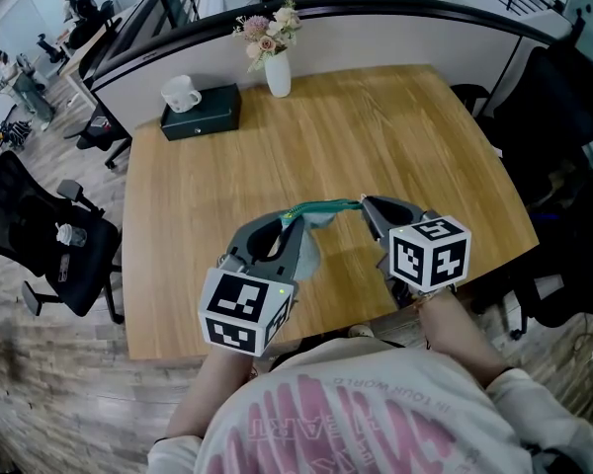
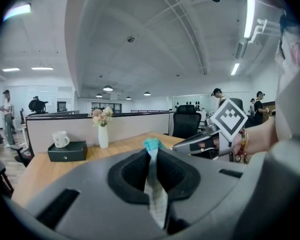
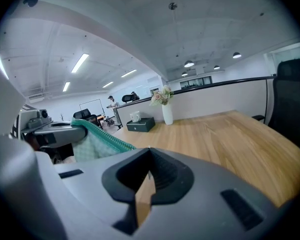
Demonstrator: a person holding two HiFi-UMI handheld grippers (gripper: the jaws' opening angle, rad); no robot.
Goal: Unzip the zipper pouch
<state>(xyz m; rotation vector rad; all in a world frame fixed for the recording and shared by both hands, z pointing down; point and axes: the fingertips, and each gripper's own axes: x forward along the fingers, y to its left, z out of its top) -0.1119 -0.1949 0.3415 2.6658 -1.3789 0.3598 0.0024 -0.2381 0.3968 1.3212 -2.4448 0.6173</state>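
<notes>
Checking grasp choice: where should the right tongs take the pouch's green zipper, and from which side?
At the zipper's right end, coming in from the right along its line. The left gripper pinches the pouch's left end, so the zipper is stretched sideways; pulling rightward runs along it. The pull is too small to see.

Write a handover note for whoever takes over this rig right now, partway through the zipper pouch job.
Left gripper: shut on one end of the zipper pouch.
Right gripper: jaws nearly together at the far end of the zipper; a hold on the pull cannot be confirmed.
Done: pouch held up between the two grippers.
Left: zipper looks closed along its visible length; check the grip on the pull, then draw it along.
</notes>
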